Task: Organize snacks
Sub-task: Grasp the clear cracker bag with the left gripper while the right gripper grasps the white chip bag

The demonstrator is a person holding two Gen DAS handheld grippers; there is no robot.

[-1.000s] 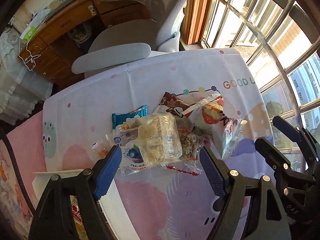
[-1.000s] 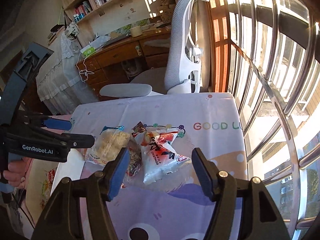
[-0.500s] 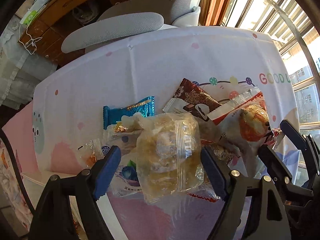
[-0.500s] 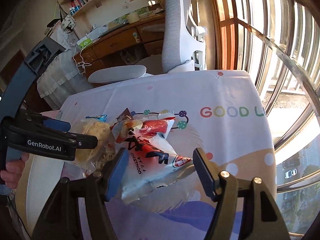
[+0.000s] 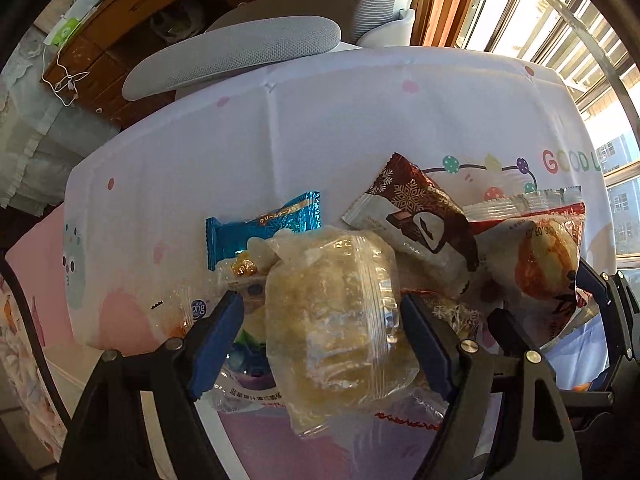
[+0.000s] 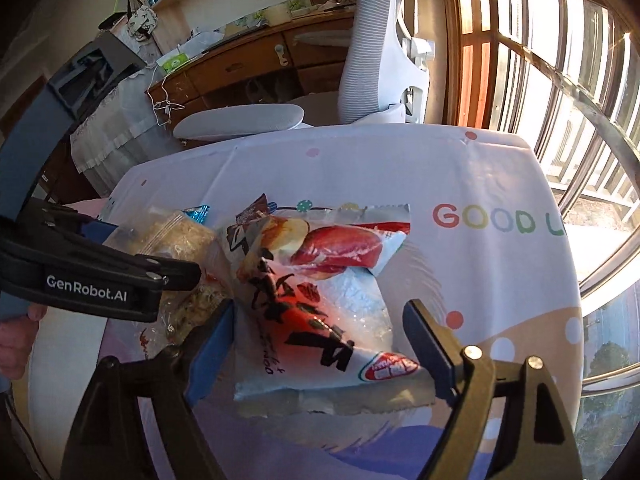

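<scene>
A pile of snacks lies on the table. A clear bag of yellow pastry (image 5: 336, 320) sits between the fingers of my open left gripper (image 5: 322, 344); it also shows in the right wrist view (image 6: 176, 240). A white and red snack bag (image 6: 316, 304) lies between the fingers of my open right gripper (image 6: 318, 340), and shows at the right of the left wrist view (image 5: 540, 256). A blue wrapped bar (image 5: 264, 228) and a brown and white wrapped bar (image 5: 420, 216) lie behind the pile. Neither gripper is closed on a bag.
The table wears a white and pink cartoon tablecloth (image 5: 280, 132) with "GOOD" lettering (image 6: 484, 220). A grey office chair (image 5: 236, 52) stands at the far edge. A wooden desk (image 6: 248, 64) is behind it. Window bars (image 6: 560, 80) run along the right.
Both grippers have moved forward and down onto the pile. The pastry bag now sits between the left fingers and the red and white bag between the right fingers.
</scene>
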